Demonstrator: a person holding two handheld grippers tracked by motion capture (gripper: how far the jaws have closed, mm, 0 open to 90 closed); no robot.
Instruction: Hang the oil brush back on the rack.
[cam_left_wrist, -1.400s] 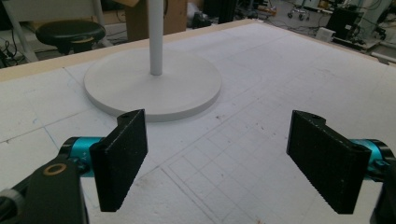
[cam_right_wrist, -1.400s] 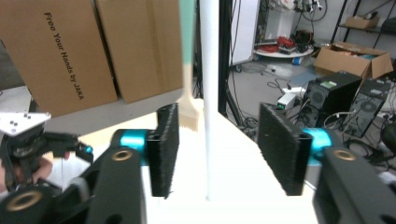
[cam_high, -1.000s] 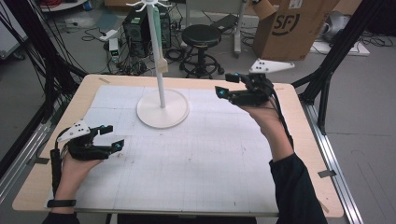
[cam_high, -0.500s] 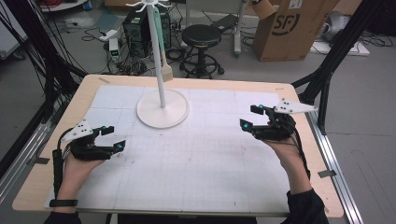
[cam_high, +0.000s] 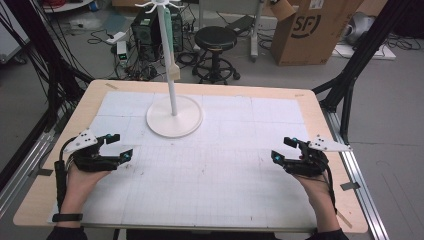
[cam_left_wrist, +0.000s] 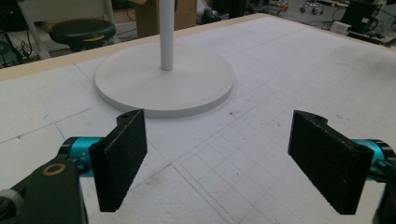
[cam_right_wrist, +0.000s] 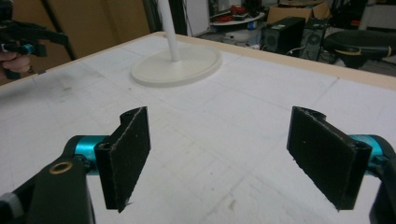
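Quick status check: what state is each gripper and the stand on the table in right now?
Left gripper: open, nothing between its jaws, low at the table's left side.
Right gripper: jaws just opened wider, nothing between them, low at the table's right side.
White stand: upright on its round base, untouched.
Table: grid mat flat.

Left gripper (cam_high: 116, 146) held low, jaws wide apart, nothing between them. Right gripper (cam_high: 284, 149) likewise low; its jaws have just been opening, empty.
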